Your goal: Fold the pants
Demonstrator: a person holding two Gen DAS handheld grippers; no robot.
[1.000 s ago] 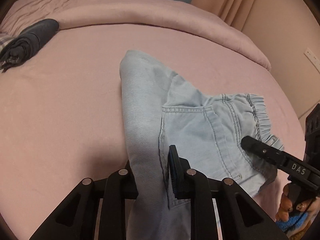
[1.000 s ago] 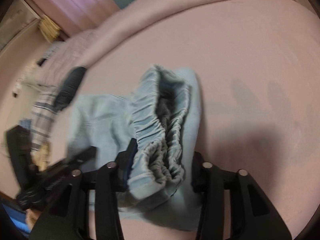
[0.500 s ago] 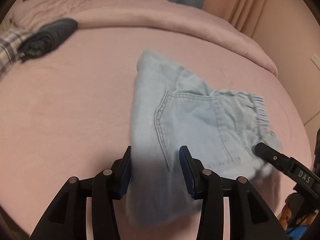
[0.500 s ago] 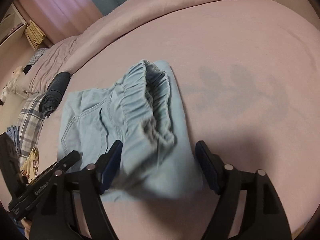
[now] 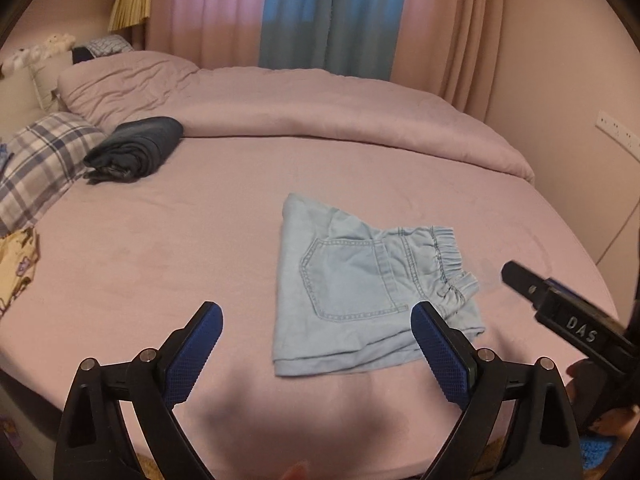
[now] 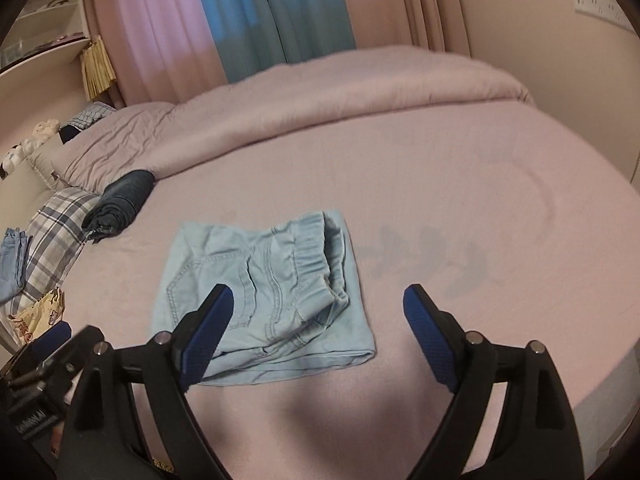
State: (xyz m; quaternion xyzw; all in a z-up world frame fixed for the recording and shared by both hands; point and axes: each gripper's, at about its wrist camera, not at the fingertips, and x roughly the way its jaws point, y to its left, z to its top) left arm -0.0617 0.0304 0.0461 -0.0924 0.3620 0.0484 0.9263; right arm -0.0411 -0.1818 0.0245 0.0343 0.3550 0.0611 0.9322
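Note:
The light blue denim pants (image 5: 360, 288) lie folded into a small flat rectangle on the pink bed (image 5: 160, 248), back pocket up, elastic waistband at the right. My left gripper (image 5: 316, 320) is open and empty, raised above the bed's near edge, just in front of the pants. My right gripper (image 6: 318, 304) is open and empty, held above the pants' near right side; the pants also show in the right wrist view (image 6: 264, 292). The right gripper's finger (image 5: 560, 312) shows at the right of the left wrist view.
A rolled dark garment (image 5: 136, 148) lies at the far left of the bed beside a plaid pillow (image 5: 36, 164). A bunched pink duvet (image 5: 320, 108) runs along the back. Curtains and a wall with an outlet (image 5: 616, 136) stand beyond. Patterned cloth (image 5: 16, 264) lies at the left edge.
Both grippers let go of the pants, opened wide and pulled back and up. The pants dropped flat onto the bed in a folded rectangle.

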